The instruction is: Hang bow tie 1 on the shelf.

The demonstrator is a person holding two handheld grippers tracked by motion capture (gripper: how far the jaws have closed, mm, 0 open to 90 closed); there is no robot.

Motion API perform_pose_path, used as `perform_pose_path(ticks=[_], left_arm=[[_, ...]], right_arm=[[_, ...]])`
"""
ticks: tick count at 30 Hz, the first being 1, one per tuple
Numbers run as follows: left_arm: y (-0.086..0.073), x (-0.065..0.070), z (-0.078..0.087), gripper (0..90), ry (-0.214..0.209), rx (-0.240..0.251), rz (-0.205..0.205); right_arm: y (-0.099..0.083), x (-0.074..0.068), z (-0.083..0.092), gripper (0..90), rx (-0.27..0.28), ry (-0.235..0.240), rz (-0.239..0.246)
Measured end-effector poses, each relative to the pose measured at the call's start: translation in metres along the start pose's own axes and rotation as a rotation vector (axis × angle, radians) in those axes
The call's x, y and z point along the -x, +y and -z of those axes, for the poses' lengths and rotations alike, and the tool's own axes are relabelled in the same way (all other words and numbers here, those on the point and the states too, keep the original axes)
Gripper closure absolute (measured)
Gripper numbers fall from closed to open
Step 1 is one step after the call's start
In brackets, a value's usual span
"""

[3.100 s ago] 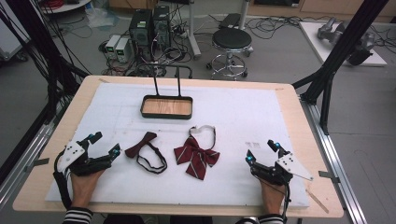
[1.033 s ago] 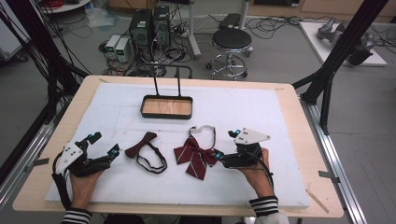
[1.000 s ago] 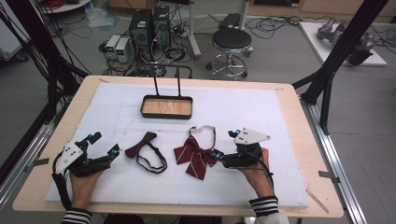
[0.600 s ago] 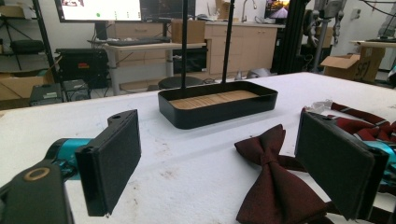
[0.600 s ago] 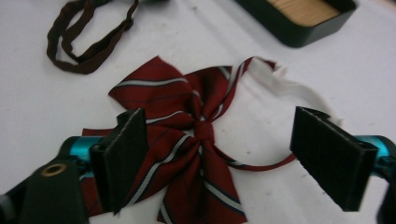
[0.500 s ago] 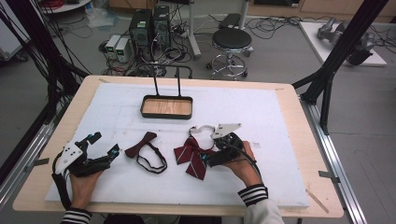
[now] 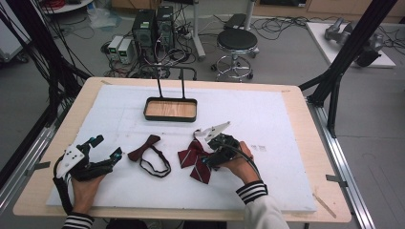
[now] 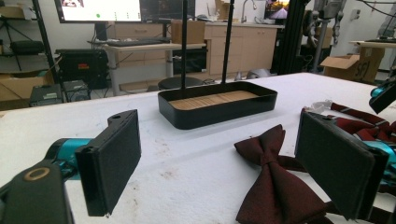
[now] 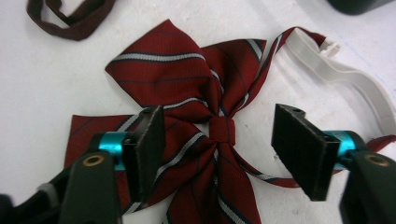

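1. On the white surface [image 7: 286, 119], the right gripper [image 7: 210, 155] is hovering low over the striped bow [image 7: 193, 160], its fingers [image 9: 144, 140] standing wide apart on either side of the bow's knot.
2. The striped bow is lying flat near the middle of the surface, its white strap [image 9: 355, 79] curling away beside it.
3. The left gripper [image 7: 102, 150] is resting near the front left edge, its fingers [image 8: 109, 163] also spread apart and gripping nothing.
4. A dark bow [image 7: 143, 148] with its looped band is lying between the two grippers, just left of the striped bow.
5. A black tray [image 7: 170, 118] with a wooden floor is sitting farther back, well apart from both bows.
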State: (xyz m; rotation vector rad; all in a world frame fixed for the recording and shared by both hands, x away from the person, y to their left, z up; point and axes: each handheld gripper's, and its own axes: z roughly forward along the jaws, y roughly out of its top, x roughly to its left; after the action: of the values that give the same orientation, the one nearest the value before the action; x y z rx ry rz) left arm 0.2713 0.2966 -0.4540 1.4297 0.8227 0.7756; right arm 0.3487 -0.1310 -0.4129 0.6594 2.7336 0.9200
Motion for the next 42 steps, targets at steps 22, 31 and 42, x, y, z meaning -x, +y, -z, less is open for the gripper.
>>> perform_pose_path(ticks=[22, 31, 42], left_arm=[[0.0, 0.0, 0.0, 15.0, -0.002, 0.002, 0.0], [0.0, 0.0, 0.0, 15.0, -0.002, 0.002, 0.0], [0.0, 0.0, 0.0, 15.0, -0.001, 0.002, 0.0]], right_arm=[[0.005, 0.01, -0.016, 73.4, -0.122, 0.057, -0.049], [0.005, 0.009, -0.016, 74.5, -0.125, 0.057, -0.04], [0.006, 0.009, -0.006, 74.6, -0.071, 0.032, -0.033]])
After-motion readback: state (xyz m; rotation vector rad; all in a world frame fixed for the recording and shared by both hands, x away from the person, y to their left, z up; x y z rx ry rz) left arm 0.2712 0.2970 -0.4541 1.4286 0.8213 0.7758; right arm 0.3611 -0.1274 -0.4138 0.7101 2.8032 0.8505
